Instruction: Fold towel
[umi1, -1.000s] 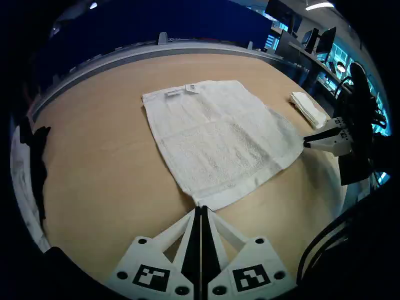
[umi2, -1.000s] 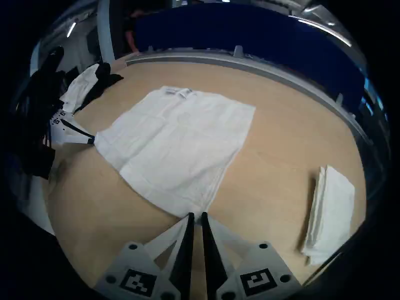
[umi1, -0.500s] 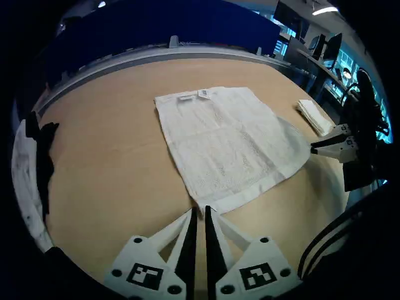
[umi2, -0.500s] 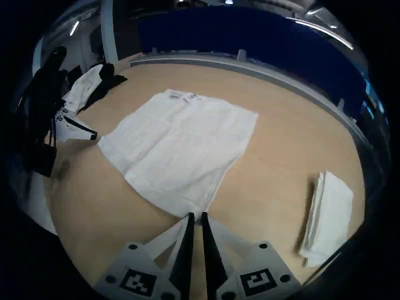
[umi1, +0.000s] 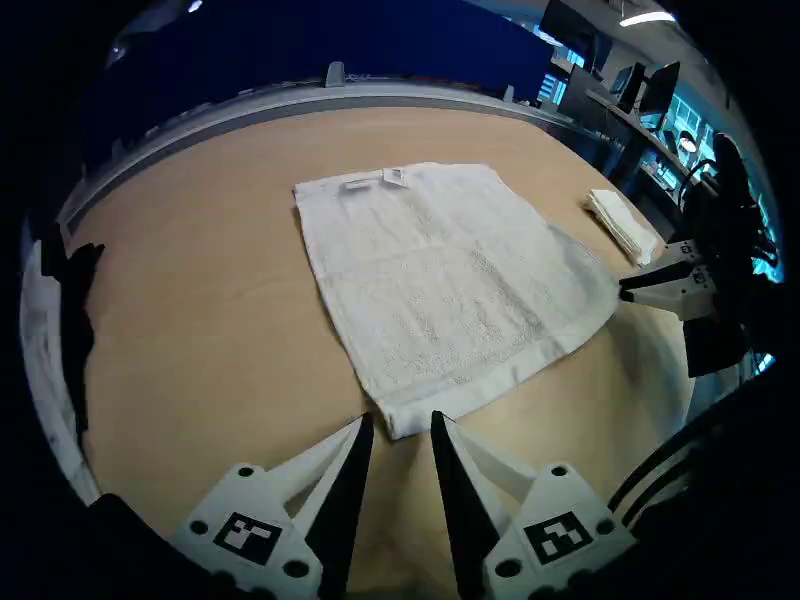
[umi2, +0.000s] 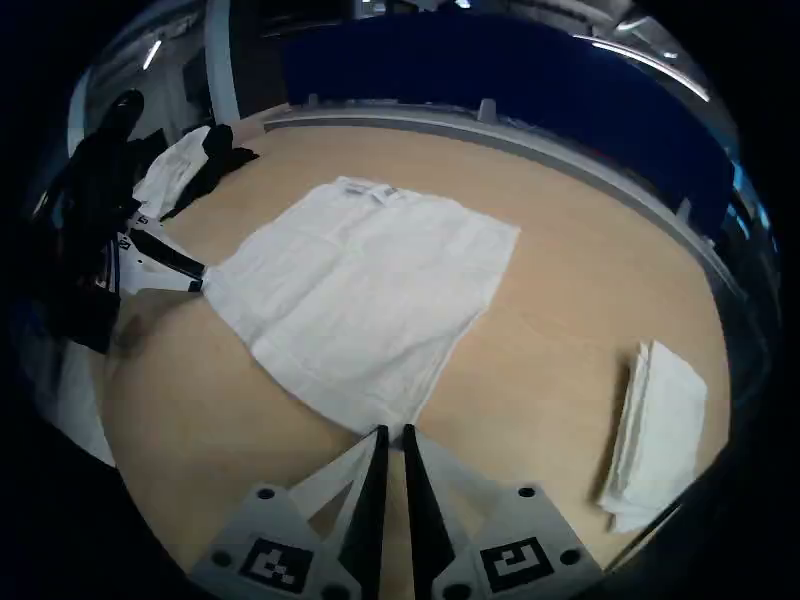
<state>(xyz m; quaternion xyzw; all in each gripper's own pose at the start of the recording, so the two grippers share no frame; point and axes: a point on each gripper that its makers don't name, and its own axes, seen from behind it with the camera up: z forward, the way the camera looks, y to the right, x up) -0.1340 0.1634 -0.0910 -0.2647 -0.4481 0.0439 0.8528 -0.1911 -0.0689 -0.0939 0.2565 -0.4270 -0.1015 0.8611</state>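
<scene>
The white towel lay flat in the middle of the tabletop, with bare wood all around it. The left gripper had its fingers apart around the near corner; the right gripper had its fingers almost together at another corner, too hard to see if it touched. A folded white pile and some dark clothes lay well apart at the edges.

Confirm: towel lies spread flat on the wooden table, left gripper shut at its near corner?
Not shut: the left gripper is open, fingers apart either side of that corner, as the left gripper view shows. The towel does lie spread flat on the wooden table.
</scene>
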